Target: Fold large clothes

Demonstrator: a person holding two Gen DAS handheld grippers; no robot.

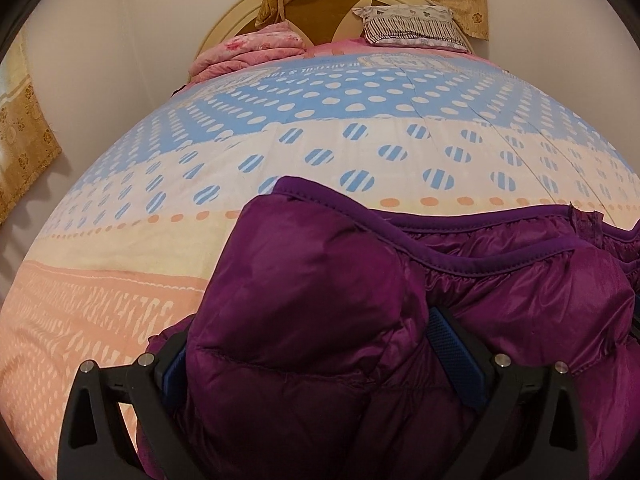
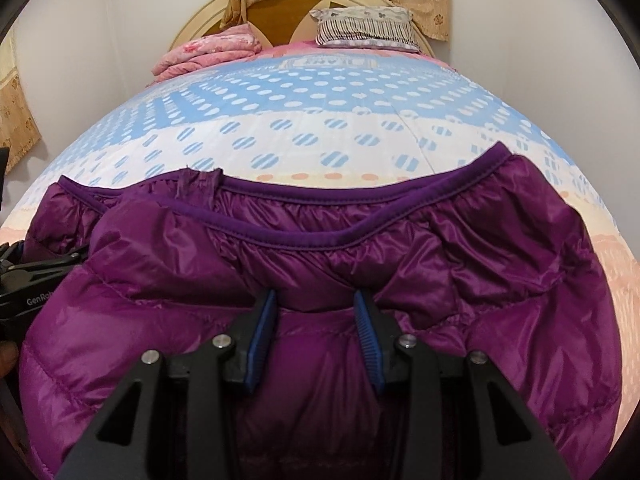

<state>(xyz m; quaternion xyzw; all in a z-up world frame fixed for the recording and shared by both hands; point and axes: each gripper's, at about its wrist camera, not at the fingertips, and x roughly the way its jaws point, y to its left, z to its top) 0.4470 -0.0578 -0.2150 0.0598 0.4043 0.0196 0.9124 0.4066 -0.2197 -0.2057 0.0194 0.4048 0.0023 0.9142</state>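
A purple puffer jacket [image 2: 460, 280] lies across the near end of the bed, its darker bound hem [image 2: 360, 196] curving along the far side. In the left wrist view a thick padded fold of the jacket [image 1: 312, 280] bulges up between my left gripper's [image 1: 308, 332] jaws and fills the wide gap from pad to pad. My right gripper [image 2: 315, 298] has its blue pads [image 2: 262, 332] pressed on a narrower bunch of the jacket's near part. The left gripper's black body [image 2: 40, 276] shows at the left edge of the right wrist view.
The bedspread [image 1: 320, 152], blue, cream and peach with dots, stretches away to a round headboard [image 1: 320, 12]. A folded pink quilt [image 1: 256, 48] and a striped pillow [image 1: 412, 24] lie at the head. Gold curtains [image 1: 24, 152] hang at the left and behind the headboard.
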